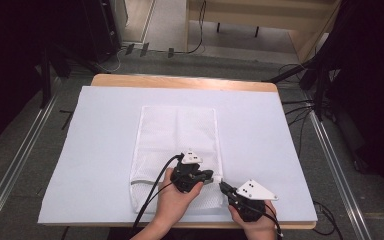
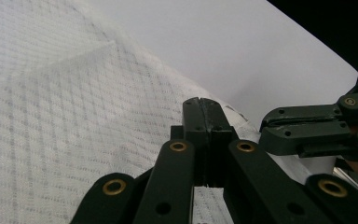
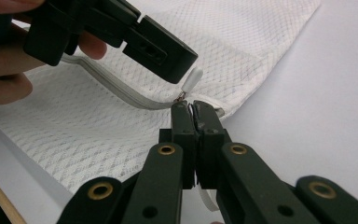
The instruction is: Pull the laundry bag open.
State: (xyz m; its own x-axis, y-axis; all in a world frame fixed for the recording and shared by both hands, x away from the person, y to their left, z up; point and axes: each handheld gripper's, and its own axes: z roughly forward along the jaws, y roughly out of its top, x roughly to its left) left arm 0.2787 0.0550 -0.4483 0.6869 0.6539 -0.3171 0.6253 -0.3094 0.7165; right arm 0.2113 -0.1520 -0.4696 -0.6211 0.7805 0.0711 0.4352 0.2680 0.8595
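On a white-covered table (image 1: 105, 150), the right gripper (image 3: 193, 111) pinches the corner of a mesh bag (image 1: 177, 135) beside its zipper pull (image 3: 191, 79); the left gripper (image 2: 204, 109), fingers pressed together, pinches the mesh.

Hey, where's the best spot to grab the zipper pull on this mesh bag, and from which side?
Grip the small white zipper pull by its free rounded end, which sticks up off the mesh laundry bag at the zipper's end. Come from the bag's right edge, probably with the left gripper, already nearest; the right gripper is shut on the fabric below it.
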